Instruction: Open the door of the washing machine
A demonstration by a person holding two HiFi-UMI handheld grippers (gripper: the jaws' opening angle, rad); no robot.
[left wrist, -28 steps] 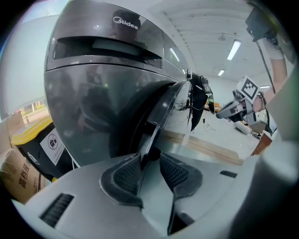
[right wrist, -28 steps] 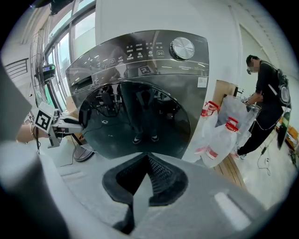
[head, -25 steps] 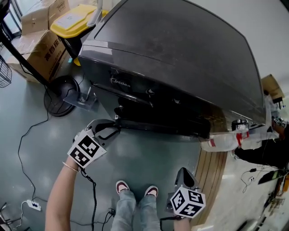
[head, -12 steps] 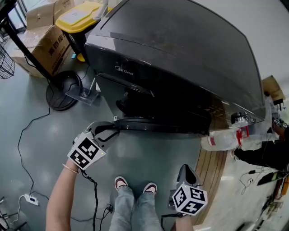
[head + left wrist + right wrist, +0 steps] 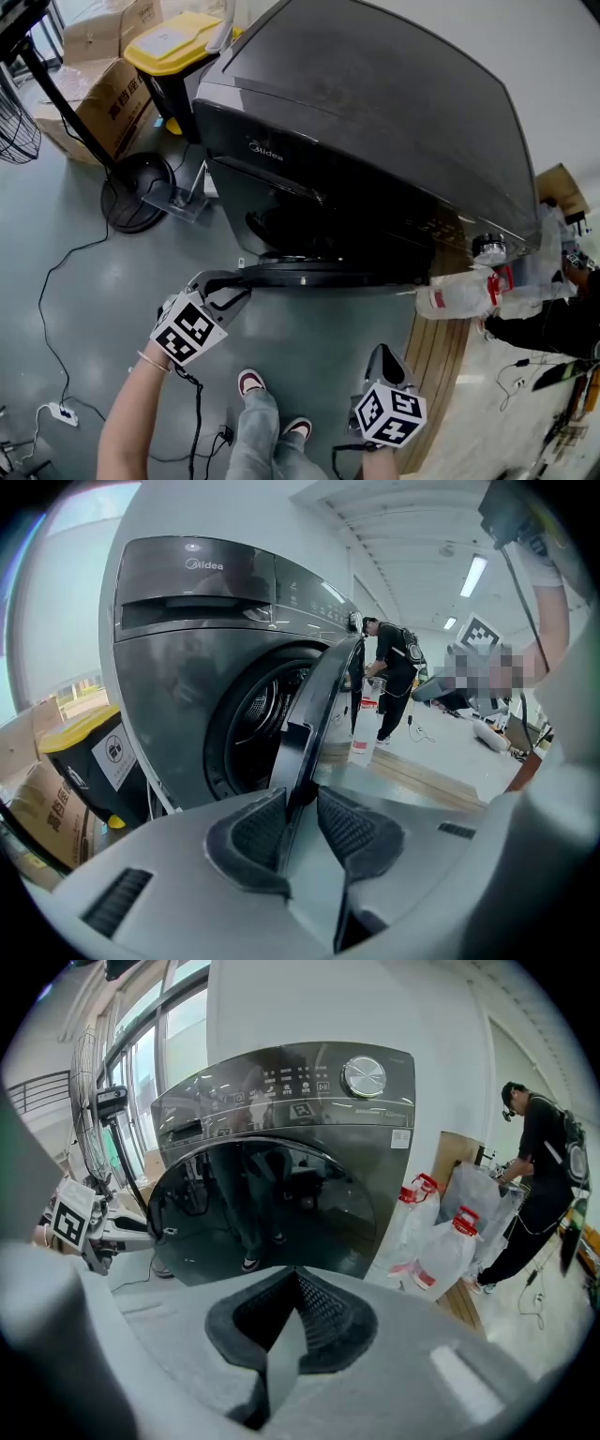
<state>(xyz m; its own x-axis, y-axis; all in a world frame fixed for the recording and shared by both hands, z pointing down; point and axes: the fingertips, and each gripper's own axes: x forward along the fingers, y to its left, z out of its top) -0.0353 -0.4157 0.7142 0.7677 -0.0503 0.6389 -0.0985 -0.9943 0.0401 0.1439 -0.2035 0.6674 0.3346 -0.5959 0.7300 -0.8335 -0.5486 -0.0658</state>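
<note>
Left gripper (image 5: 239,281) is clamped on the free edge of the door (image 5: 328,274), and its jaws have just squeezed in tighter. The door's partly open on the washing machine (image 5: 375,122), hinge off to the right. Right gripper (image 5: 380,356) is closed on nothing, farther off.

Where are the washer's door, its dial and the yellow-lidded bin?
Door (image 5: 262,1213): right gripper view, dark glass front.
Dial (image 5: 364,1077): right gripper view, its centre.
Bin (image 5: 178,39): head view, yellow lid.
</note>
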